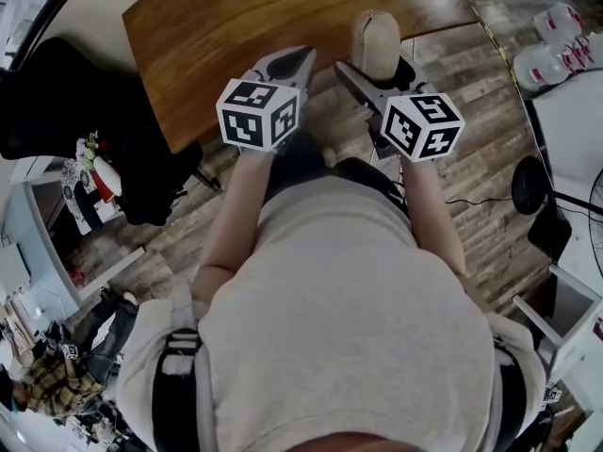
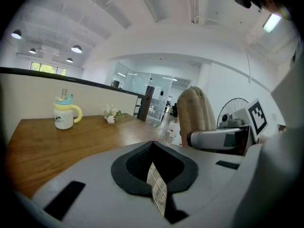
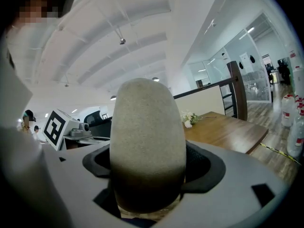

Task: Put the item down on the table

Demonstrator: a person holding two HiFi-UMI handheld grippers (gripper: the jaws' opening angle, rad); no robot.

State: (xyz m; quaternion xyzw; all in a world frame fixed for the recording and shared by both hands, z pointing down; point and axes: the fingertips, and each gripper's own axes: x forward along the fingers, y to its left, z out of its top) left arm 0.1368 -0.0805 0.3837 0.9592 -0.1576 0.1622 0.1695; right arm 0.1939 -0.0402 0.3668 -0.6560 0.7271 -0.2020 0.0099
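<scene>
1. The right hand-held gripper [image 3: 148, 177] pinches the beige egg-shaped item [image 3: 147, 137] upright between its jaws. It's up by the near edge of the worktop [image 1: 254, 26], so I'd say it's not set down yet.
2. The left hand-held gripper [image 2: 154, 175] is pressed together on nothing, just beside the right one. Looks idle to me.
3. A lidded mug [image 2: 65, 115] sits well ahead-left of the left one; can't see what's inside.

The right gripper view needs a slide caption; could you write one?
Right gripper shut on a beige egg-shaped item, wooden table beyond.

Left tool [image 2: 153, 150] jaws together, mug [image 2: 65, 112] on wooden table [image 2: 57, 146], beige item [image 2: 195, 115] at right
</scene>
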